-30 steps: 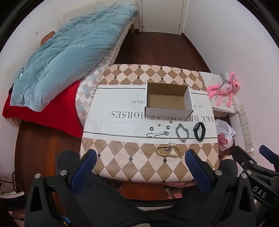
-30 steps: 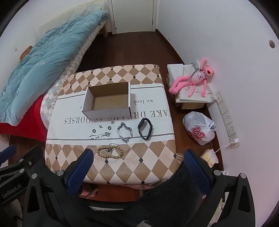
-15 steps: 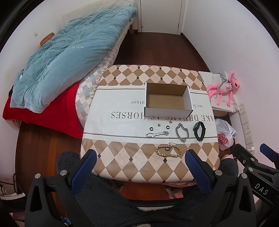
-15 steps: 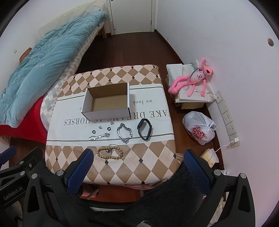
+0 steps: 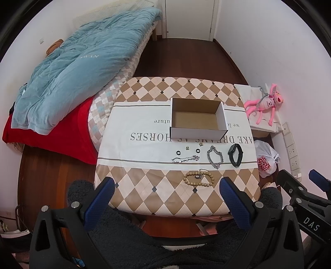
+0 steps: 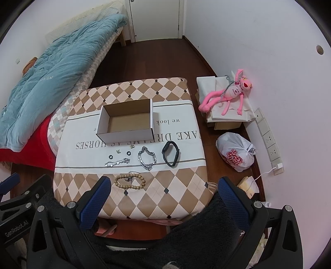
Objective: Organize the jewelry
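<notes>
An empty open cardboard box point(image 5: 197, 119) point(image 6: 126, 122) stands on the table with the checked cloth point(image 5: 144, 186) point(image 6: 165, 196). In front of it lie a wooden bead bracelet point(image 5: 198, 179) point(image 6: 129, 181), a silver chain point(image 5: 215, 156) point(image 6: 146, 158), a thin silver bracelet point(image 5: 185, 159) point(image 6: 116, 161), a black band point(image 5: 235, 154) point(image 6: 170, 153), two small black rings point(image 5: 178, 153) point(image 6: 110, 156) and small earrings point(image 5: 187, 147). My left gripper point(image 5: 165, 186) and right gripper point(image 6: 161, 186) are both open and empty, high above the table's near edge.
A bed with a blue quilt point(image 5: 78, 68) is at the left. A pink plush toy point(image 6: 229, 93) on a covered box and a white plastic bag point(image 6: 236, 152) sit on the floor at the right by the wall. A door point(image 5: 189, 18) is at the back.
Both grippers have drifted slightly back and up, so the table looks a little smaller. Nothing on the table has moved.
</notes>
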`<action>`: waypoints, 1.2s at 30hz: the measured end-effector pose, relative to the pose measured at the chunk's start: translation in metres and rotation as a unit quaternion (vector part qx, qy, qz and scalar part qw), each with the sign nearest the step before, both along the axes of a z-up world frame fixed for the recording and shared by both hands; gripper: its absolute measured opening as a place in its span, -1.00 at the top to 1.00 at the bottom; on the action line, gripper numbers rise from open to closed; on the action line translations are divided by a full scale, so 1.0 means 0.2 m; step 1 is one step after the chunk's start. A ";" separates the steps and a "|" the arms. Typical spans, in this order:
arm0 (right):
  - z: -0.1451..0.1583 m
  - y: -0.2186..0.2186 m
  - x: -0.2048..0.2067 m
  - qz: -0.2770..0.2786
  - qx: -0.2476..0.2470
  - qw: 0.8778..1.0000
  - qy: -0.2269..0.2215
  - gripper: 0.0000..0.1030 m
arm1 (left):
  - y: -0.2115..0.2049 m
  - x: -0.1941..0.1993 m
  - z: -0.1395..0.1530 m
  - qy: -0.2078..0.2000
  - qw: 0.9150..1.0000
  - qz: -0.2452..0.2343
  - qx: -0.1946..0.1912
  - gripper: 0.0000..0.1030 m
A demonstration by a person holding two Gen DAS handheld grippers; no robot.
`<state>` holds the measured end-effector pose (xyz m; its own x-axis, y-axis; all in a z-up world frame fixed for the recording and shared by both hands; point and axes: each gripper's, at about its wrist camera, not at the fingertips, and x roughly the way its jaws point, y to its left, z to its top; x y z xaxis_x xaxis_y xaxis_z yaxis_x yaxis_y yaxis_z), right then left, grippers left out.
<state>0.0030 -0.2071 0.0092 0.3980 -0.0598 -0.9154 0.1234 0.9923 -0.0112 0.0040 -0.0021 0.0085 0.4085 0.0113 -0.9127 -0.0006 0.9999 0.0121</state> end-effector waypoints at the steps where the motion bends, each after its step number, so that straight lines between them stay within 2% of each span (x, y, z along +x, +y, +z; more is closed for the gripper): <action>1: 0.00 -0.02 -0.01 -0.002 0.001 1.000 -0.001 -1.00 | 0.00 0.00 0.00 0.000 1.000 0.000 0.000 -1.00; 36: 0.02 -0.03 -0.01 -0.005 -0.003 1.000 -0.009 -1.00 | -0.03 0.01 -0.01 -0.002 1.000 -0.005 -0.001 -1.00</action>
<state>0.0008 -0.2124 0.0127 0.4130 -0.0688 -0.9081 0.1336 0.9909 -0.0143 0.0068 -0.0085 0.0068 0.4116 0.0052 -0.9114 0.0102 0.9999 0.0103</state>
